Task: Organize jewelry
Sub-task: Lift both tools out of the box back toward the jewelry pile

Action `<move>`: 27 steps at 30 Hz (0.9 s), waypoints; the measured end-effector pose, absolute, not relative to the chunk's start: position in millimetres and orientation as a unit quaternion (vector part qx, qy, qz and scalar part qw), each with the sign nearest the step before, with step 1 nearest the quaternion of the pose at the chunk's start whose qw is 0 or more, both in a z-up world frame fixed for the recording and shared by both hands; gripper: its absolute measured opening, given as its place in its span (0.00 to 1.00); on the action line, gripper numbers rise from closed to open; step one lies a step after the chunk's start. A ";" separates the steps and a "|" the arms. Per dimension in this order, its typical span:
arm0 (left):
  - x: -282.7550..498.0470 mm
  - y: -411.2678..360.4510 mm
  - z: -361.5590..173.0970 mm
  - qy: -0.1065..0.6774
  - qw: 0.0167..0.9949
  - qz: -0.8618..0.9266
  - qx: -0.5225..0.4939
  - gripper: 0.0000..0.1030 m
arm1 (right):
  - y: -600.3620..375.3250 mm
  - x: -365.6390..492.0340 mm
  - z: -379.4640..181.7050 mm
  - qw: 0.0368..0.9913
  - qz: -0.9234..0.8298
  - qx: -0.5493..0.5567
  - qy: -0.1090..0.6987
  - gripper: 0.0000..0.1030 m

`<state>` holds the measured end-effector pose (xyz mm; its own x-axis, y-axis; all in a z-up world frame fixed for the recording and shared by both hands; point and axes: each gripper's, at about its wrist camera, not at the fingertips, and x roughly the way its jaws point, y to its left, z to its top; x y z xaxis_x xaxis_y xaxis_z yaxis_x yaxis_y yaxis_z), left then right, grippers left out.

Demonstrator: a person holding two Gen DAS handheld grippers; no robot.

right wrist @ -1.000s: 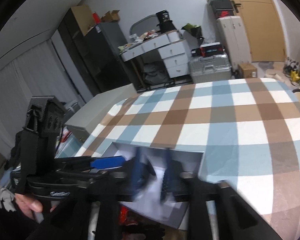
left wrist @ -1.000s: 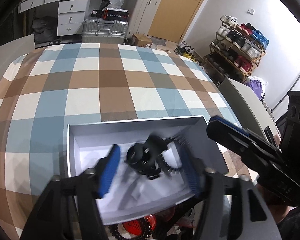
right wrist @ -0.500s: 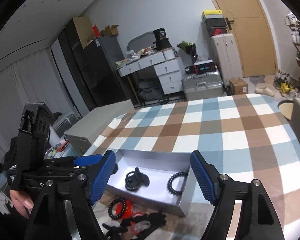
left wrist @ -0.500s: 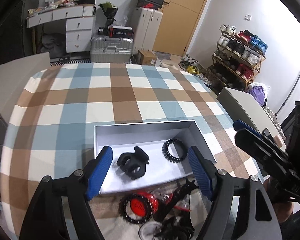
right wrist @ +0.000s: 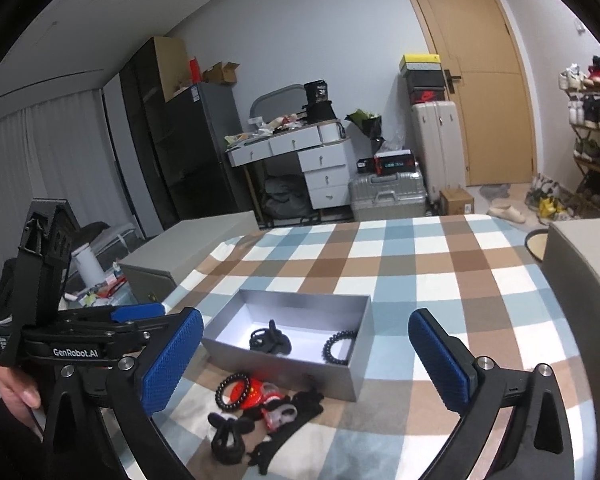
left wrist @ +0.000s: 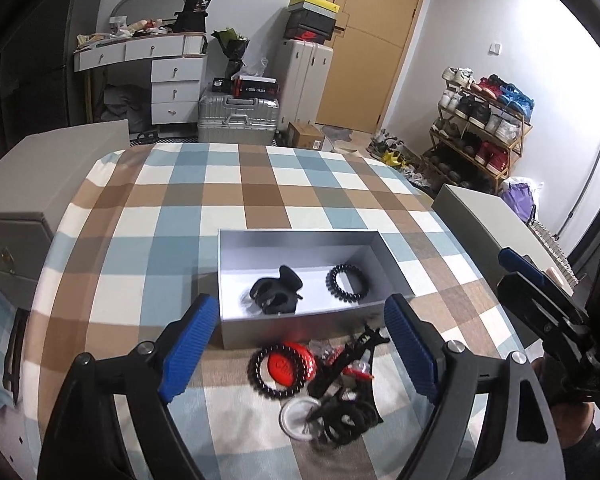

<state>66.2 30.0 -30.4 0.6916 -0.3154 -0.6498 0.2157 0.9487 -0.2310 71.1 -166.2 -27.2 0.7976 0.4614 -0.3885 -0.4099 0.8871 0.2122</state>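
With both the left gripper and right gripper opening and empty, grabbing into the tangled accessory pile at lower centre could snag several pieces together.

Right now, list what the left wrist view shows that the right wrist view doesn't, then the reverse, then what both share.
Only the left wrist view: the white round lid under the black clips near the pile, and the full shoe rack.

Only the right wrist view: the curtains, the dark fridge, and a hand on the left gripper.

Both: the grey box holding a black claw clip and a black coil hair tie, and the red disc outside it.
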 end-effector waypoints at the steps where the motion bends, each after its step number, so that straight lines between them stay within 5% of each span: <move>1: 63.9 30.0 -31.5 0.364 0.917 -0.145 -0.068 0.81 | -165.3 69.1 -28.6 0.946 0.229 0.055 0.222 1.00; 12: 38.2 27.2 -64.6 0.388 0.907 -0.148 -0.075 0.86 | -155.5 42.9 -59.8 0.944 0.233 0.011 0.235 1.00; 16: 31.9 24.9 -78.4 0.405 0.898 -0.152 -0.078 0.97 | -156.8 40.4 -74.8 0.938 0.235 0.014 0.255 1.00; 27: 34.5 7.5 -95.9 0.436 0.883 -0.166 -0.055 0.97 | -176.6 44.2 -94.8 0.934 0.212 0.041 0.286 1.00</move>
<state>34.5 7.5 -95.9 0.5650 -0.3410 -0.7513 0.2458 0.9388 -0.2413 44.2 -176.6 -94.8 0.7464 0.4197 -0.5164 -0.3723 0.9066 0.1988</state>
